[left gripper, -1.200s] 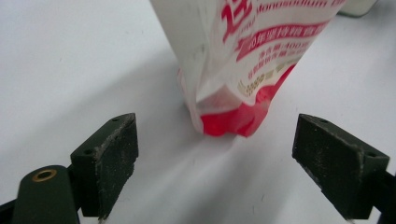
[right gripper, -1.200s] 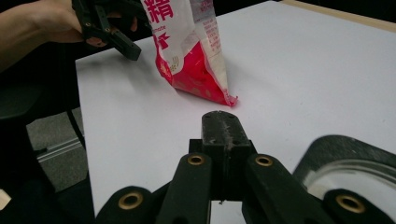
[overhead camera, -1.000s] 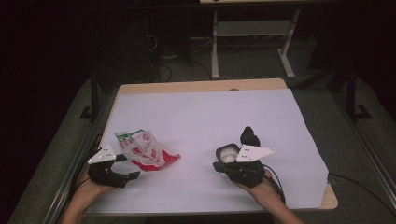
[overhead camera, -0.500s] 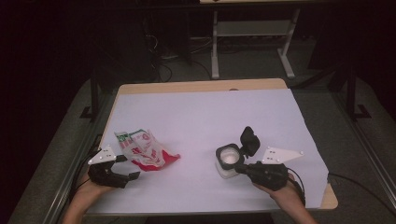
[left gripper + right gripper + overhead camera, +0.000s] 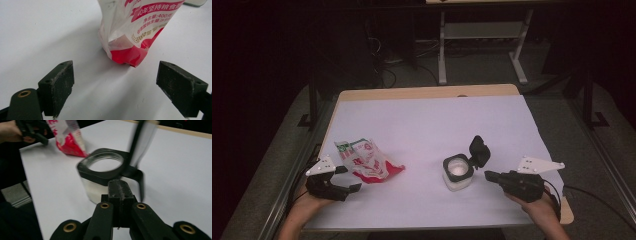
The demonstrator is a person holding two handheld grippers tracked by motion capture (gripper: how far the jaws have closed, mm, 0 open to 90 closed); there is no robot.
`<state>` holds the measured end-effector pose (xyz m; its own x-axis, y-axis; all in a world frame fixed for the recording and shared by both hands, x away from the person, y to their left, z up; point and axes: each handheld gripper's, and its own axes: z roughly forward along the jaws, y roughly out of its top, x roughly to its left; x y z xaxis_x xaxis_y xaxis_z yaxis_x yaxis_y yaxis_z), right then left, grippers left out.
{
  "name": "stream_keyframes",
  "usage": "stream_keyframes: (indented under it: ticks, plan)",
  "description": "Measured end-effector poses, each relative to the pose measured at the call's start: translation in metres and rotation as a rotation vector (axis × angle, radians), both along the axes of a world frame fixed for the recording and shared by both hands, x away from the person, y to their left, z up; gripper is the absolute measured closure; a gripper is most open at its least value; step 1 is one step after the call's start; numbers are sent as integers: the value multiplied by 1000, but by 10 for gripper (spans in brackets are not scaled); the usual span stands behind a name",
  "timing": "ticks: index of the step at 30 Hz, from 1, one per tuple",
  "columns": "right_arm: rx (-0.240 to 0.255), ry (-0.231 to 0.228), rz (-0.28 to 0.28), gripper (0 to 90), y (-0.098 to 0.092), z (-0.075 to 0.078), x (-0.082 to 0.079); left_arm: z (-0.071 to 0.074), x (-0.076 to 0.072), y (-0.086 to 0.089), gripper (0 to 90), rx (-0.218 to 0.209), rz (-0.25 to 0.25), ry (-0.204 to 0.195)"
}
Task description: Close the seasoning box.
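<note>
**Two grippers, a jar and a pouch on the white sheet**

We hold our left gripper (image 5: pixel 354 188) low at the near left corner of the table (image 5: pixel 422 93), its jaws spread wide with nothing between them. In the left gripper view the red and white pouch (image 5: pixel 135 32) lies just ahead of those jaws, its red bottom corner nearest to us and apart from both pads. From above, the pouch (image 5: pixel 368 161) rests flat on the white sheet (image 5: pixel 432 125), just beside our left gripper.

Our right gripper (image 5: pixel 488 175) sits at the near right, jaws clenched together and empty. Its tips point at the small clear jar (image 5: pixel 457 172), close by but not touching. The jar stands upright, black collar on top, with its black flip lid (image 5: pixel 479 151) hinged open and standing up on the side toward our right gripper. In the right gripper view the jar (image 5: pixel 100 176) sits just beyond the shut jaws.
</note>
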<state>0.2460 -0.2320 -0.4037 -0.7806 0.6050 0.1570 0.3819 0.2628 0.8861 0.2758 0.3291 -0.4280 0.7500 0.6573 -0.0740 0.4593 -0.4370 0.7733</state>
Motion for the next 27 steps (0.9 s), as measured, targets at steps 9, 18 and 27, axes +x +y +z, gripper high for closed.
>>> stream_keyframes:
  ticks: [9, 18, 27]
  plan:
    - [-10, 2, -113, 900, -24, -7, 21, -2, 1, 1, 143, 2, 1, -1]
    - [30, 1, -145, 900, -23, -3, 38, -3, 1, 5, 143, -14, 25, 2]
    - [31, -16, -116, 900, -2, 8, 47, -2, 0, 0, 140, -6, 30, -5]
